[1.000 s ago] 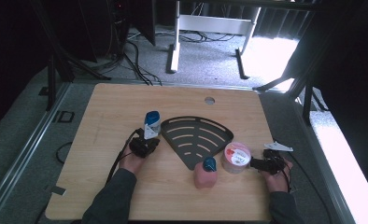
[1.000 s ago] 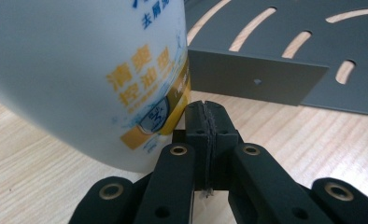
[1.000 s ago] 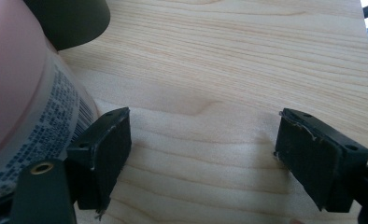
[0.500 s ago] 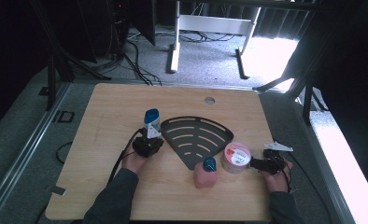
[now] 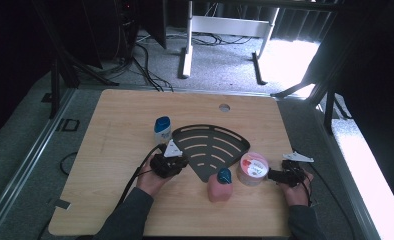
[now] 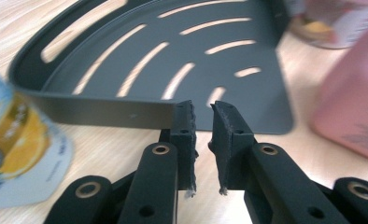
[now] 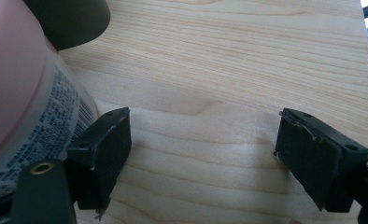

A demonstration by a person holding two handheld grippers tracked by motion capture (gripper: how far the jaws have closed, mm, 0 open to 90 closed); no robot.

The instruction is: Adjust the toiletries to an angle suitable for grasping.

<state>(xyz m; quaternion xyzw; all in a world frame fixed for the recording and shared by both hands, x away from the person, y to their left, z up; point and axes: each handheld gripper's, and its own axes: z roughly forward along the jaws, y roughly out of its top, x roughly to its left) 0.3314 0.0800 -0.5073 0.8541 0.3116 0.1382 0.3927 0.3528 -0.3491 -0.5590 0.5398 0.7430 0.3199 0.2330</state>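
My left hand-held gripper (image 6: 201, 114) stands with its jaws a narrow slit apart, nothing between them; they have just been opening, and I take it that I have let go of the small white bottle with the blue cap (image 5: 162, 129). It stands upright just off the left corner of the black slotted fan-shaped metal tray (image 5: 210, 145), free of my pads (image 6: 184, 126). I keep the tips right at the tray's straight left wall, low over the pale wooden surface (image 5: 115, 120), clear of the bottle.

My right hand-held gripper (image 5: 273, 175) rests wide open at the tray's right corner, one pad just beside the round pink tub with the printed lid (image 5: 253, 168), not pressing it. The pink bottle with the teal cap (image 5: 220, 185) stands at the tray's near point.
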